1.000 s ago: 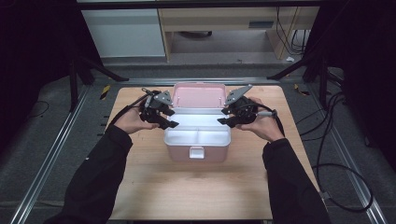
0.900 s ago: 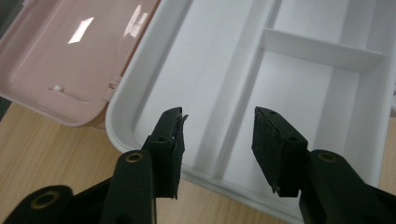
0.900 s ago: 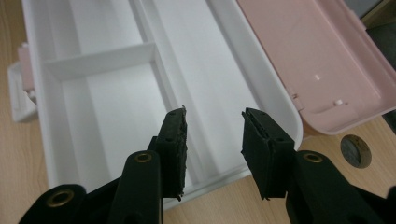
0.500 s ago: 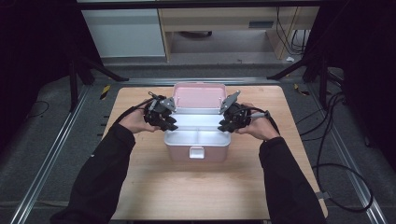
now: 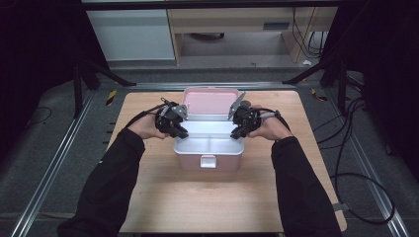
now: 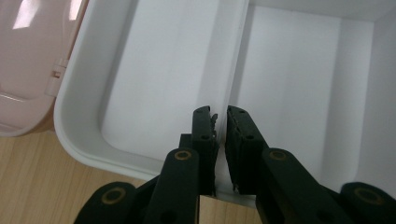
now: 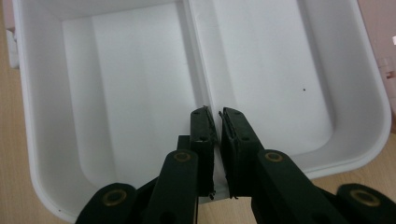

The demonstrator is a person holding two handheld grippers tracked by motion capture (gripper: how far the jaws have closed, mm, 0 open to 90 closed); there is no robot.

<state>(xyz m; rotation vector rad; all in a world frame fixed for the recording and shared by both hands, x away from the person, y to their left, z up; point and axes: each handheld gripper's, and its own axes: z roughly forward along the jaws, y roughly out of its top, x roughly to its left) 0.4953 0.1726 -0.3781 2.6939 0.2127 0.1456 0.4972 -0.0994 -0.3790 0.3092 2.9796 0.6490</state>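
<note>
A pink box (image 5: 207, 163) stands open on the wooden table, its lid (image 5: 210, 101) tipped back. Inside sits a white tray (image 6: 74, 140) with two compartments split by a thin divider (image 6: 233, 56). My left gripper (image 5: 179, 132) reaches over the tray's left end. Its jaws have just been closing and the left gripper (image 6: 220, 114) now pinches the divider's end. My right gripper (image 5: 237, 133) comes in from the tray's right end. The jaws of the right gripper (image 7: 214, 114) have also just been closing, onto the other end of the divider (image 7: 196, 56). Both compartments look empty.
The table (image 5: 207, 202) has bare wood in front of the box and on both sides. Metal rails (image 5: 59, 163) run along the floor on either side. Black cables (image 5: 356, 163) lie on the floor at the right, and cabinets (image 5: 133, 34) stand behind the table.
Both hands moved inward over the tray's ends. Each gripper's jaws went from wide apart to nearly together around the divider.
</note>
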